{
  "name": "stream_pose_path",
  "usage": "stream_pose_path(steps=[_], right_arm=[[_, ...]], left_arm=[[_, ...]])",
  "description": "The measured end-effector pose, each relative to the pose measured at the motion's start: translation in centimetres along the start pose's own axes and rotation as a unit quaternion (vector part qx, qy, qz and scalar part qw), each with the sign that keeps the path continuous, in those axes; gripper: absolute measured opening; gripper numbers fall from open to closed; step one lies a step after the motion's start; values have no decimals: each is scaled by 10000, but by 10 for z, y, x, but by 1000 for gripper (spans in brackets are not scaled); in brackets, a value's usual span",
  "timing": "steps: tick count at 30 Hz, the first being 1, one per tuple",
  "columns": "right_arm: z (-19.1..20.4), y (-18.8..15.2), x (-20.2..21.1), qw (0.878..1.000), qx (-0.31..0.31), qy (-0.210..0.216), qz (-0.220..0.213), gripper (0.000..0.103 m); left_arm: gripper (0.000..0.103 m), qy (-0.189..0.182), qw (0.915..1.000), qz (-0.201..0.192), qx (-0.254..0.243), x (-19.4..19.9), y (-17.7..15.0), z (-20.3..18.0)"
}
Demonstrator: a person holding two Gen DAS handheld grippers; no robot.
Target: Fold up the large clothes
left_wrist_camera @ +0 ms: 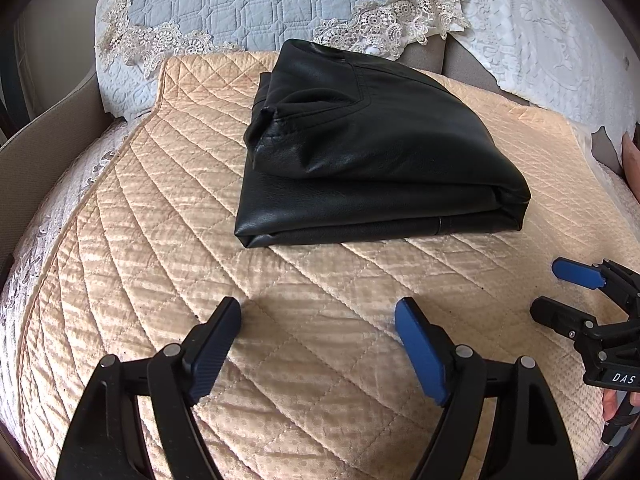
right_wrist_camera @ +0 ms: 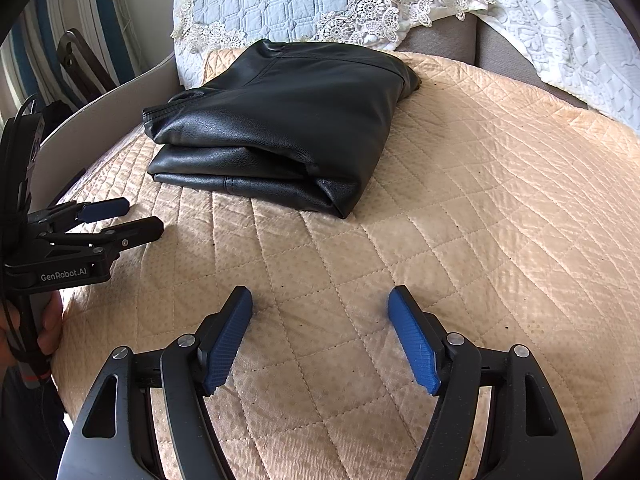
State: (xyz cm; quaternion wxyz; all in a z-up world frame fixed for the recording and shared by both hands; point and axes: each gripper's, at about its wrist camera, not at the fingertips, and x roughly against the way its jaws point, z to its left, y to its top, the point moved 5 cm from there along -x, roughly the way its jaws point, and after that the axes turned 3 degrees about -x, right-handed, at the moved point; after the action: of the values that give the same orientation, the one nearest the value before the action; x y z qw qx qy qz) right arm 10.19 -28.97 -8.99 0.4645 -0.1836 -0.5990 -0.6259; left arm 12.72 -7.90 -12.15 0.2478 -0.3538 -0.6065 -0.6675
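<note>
- Item, black leather garment (left_wrist_camera: 372, 148): we list it as a compact folded bundle, several layers deep, on the peach quilted cover (left_wrist_camera: 168, 240), its far edge near the lace-trimmed blue pillow (left_wrist_camera: 248, 0).
- Item, left gripper (left_wrist_camera: 318, 320): we hold it short of the garment's near folded edge, jaws wide, nothing between them, clear of the leather.
- Item, right gripper (right_wrist_camera: 320, 306): likewise on the garment's near side, jaws spread wide and empty.
- Governing relation: the garment lies ahead of both grippers; its near fold runs crosswise to them. We judge the left gripper somewhat nearer.
- Status: we judge the folding done or nearly so.
- Left wrist view only: a stitched pocket-like seam on the top layer and the garment's open layered side.
- Right wrist view only: the opposite corner, tight and pointed, plus a hand on the left gripper's handle.
</note>
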Motion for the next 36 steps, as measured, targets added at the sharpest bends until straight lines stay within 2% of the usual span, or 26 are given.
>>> stream_pose_path(steps=[36], right_arm=[[2, -1, -1, 10000, 6, 11, 2, 73]], left_arm=[[84, 28, 10000, 13, -10, -1, 0, 2]])
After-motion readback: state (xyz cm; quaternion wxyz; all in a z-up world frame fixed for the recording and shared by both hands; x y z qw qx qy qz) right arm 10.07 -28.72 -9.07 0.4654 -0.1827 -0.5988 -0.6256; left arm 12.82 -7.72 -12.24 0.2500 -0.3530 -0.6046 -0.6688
